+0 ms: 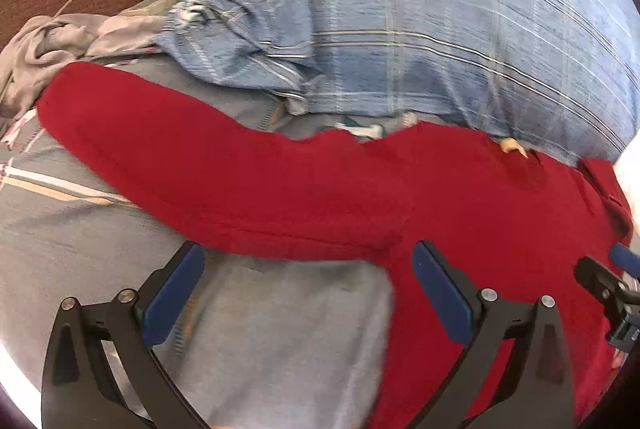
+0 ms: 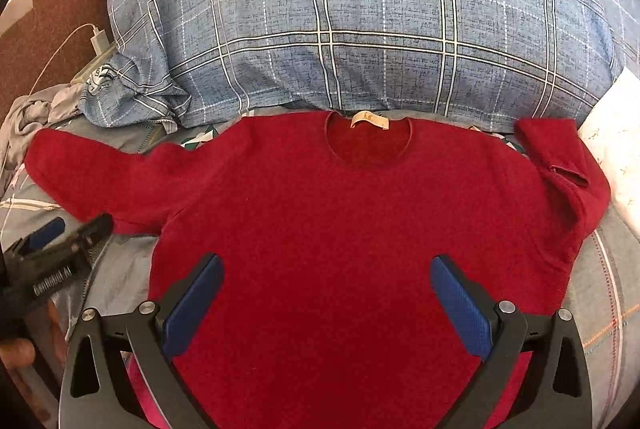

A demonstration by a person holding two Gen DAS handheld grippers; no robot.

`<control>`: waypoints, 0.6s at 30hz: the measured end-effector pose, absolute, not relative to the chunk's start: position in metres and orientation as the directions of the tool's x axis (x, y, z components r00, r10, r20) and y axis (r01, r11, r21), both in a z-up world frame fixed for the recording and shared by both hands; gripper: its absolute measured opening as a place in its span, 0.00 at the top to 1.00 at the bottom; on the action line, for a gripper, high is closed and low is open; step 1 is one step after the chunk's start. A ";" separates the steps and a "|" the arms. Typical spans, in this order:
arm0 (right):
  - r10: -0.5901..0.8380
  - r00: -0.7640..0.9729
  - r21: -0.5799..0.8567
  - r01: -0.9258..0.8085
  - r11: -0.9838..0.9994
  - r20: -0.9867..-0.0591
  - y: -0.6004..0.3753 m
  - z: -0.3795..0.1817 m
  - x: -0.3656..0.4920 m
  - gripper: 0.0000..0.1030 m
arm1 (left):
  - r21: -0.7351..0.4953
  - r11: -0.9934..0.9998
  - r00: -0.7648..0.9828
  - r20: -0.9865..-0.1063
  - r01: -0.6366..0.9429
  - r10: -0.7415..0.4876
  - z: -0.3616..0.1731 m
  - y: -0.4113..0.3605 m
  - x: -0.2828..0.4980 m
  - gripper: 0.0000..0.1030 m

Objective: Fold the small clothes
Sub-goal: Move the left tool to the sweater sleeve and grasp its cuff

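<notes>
Red sweater [image 2: 340, 221] lay flat on the bed [image 2: 600, 289]. Both tongs, left [image 1: 308, 293] and right [image 2: 326, 305], were wide apart, empty. A sloppy grab could bunch the sleeve [image 2: 92, 181].

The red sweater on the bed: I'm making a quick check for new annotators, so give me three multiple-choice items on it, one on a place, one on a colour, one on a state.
1. Where does the red sweater lie?
A. in front of the blue plaid pillow
B. on top of the pillow
C. on a bare floor

2. What colour are the pads on the gripper fingers?
A. green
B. white
C. blue

3. How does the sleeve on the picture's right lie in the right wrist view?
A. stretched out straight
B. bent back on itself
C. tucked inside the neck opening

Answers: 1 A, its collar sits just below the pillow's near edge. 2 C, blue pads show on the black fingers in both views. 3 B, its cuff lies doubled over near the shoulder, while the other sleeve runs out straight.
</notes>
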State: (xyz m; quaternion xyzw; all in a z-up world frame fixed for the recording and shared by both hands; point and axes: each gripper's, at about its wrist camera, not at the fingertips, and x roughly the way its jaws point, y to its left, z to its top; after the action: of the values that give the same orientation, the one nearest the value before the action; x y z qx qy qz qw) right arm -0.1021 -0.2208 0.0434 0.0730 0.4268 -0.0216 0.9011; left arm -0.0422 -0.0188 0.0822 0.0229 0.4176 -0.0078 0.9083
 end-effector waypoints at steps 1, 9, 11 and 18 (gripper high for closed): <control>0.029 0.632 0.120 0.102 0.987 -0.774 -0.221 0.043 -0.102 0.00 | 0.037 0.999 0.654 -0.757 0.019 0.016 0.084 -0.013 -0.040 0.00; 0.039 0.628 0.123 0.091 0.988 -0.777 -0.217 0.043 -0.101 0.00 | 0.079 0.985 0.672 -0.723 -0.153 0.163 0.101 0.046 -0.013 0.00; 0.045 0.622 0.124 0.084 0.989 -0.782 -0.216 0.041 -0.101 0.00 | 0.084 0.974 0.675 -0.708 -0.209 0.205 0.106 0.062 -0.006 0.00; 0.052 0.610 0.124 0.077 0.989 -0.790 -0.214 0.037 -0.099 0.00 | 0.080 0.941 0.644 -0.710 -0.330 0.286 0.104 0.103 0.022 0.09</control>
State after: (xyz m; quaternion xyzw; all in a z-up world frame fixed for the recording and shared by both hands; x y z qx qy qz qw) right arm -0.0987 -0.2143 0.0375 0.0731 0.4413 -0.0072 0.8943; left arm 0.0220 0.1025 0.1040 -0.0284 0.3863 0.1700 0.9061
